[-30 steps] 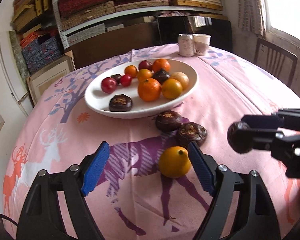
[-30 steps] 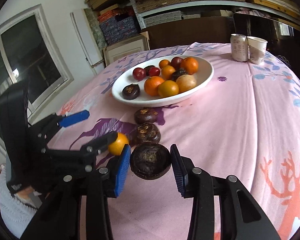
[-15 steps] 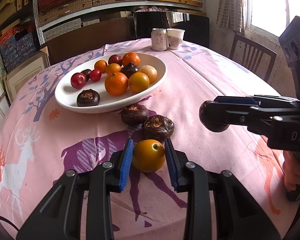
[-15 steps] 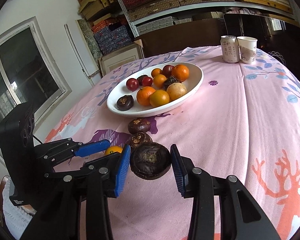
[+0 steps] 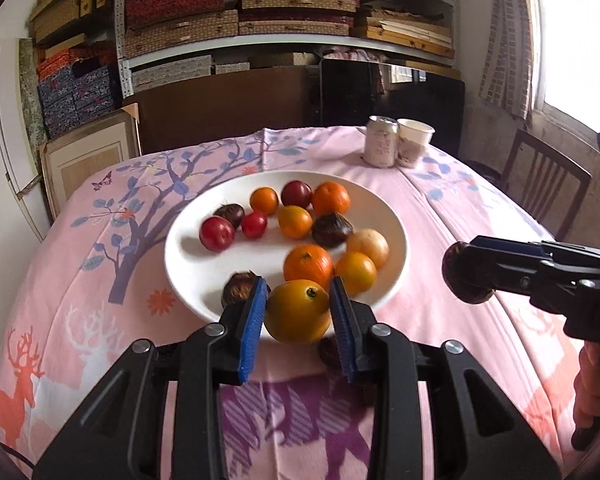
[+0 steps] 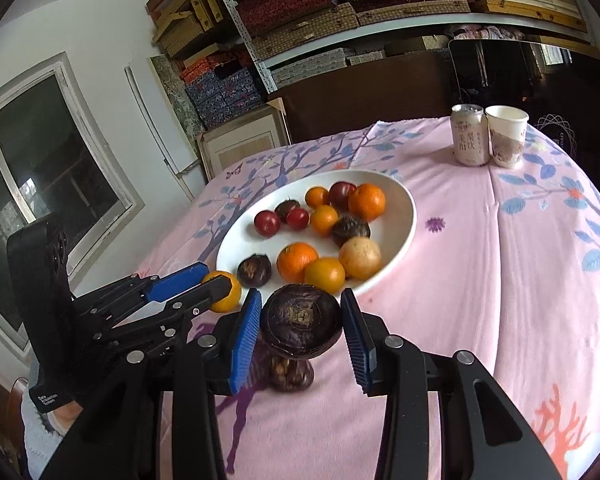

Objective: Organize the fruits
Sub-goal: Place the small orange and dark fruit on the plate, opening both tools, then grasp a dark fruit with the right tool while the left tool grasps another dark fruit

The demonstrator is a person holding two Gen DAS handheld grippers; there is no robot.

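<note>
My left gripper [image 5: 298, 312] is shut on a yellow-orange fruit [image 5: 298, 311], lifted off the cloth just before the near rim of the white oval plate [image 5: 384, 200]. The same fruit [image 6: 225, 291] shows at the left in the right wrist view, between the left gripper's fingers [image 6: 180, 280]. My right gripper [image 6: 302, 322] is shut on a dark brown mangosteen [image 6: 302, 322], held above the table; it appears at the right as a dark ball [image 5: 462, 276]. The plate [image 6: 400, 236] holds several oranges, red plums and dark mangosteens.
A dark mangosteen [image 6: 291, 376] lies on the pink deer-print tablecloth [image 6: 500, 280] below my right gripper, and another [image 5: 329, 354] is partly hidden behind my left fingers. A can [image 6: 467, 134] and paper cup [image 6: 507, 136] stand at the far edge. A wooden chair [image 5: 548, 184] stands right.
My left gripper closed on the yellow-orange fruit and lifted it toward the plate. My right gripper rose with the mangosteen and moved closer to the plate.
</note>
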